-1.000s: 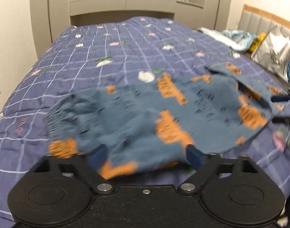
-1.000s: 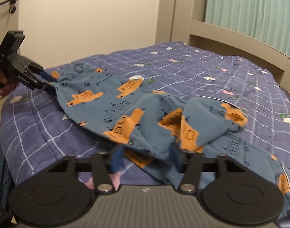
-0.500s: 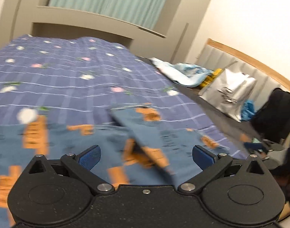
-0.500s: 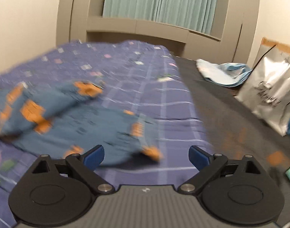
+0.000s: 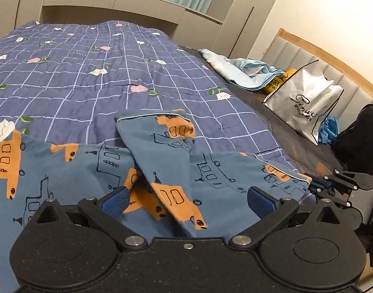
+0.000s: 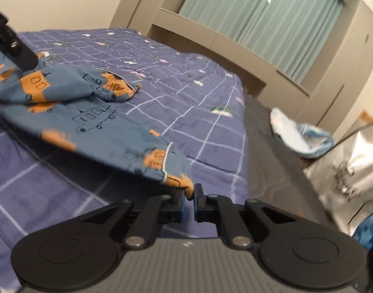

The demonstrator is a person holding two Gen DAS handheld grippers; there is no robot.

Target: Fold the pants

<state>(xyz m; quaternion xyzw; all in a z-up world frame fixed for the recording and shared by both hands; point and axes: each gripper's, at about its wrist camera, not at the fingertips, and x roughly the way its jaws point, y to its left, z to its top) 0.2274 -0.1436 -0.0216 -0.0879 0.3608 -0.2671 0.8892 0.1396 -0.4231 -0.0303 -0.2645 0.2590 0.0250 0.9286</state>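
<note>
The pants are blue with orange trucks and lie spread on the bed. One leg is folded back over the other. My left gripper is open, its pads on either side of the crumpled folded leg, low over the cloth. My right gripper is shut on the cuff end of the lower pant leg and holds it slightly lifted off the quilt. The right gripper also shows in the left wrist view at the cuff. The left gripper's body shows in the right wrist view at the far left.
The bed has a purple checked floral quilt. A light blue bundle of cloth, a silver shopping bag and a black bag sit along the headboard side to the right. A curtained window niche stands beyond the bed.
Both grippers swung toward the leg end of the pants. The right gripper was open and has closed on the cuff. The left gripper stays open and now hovers over the folded leg.
</note>
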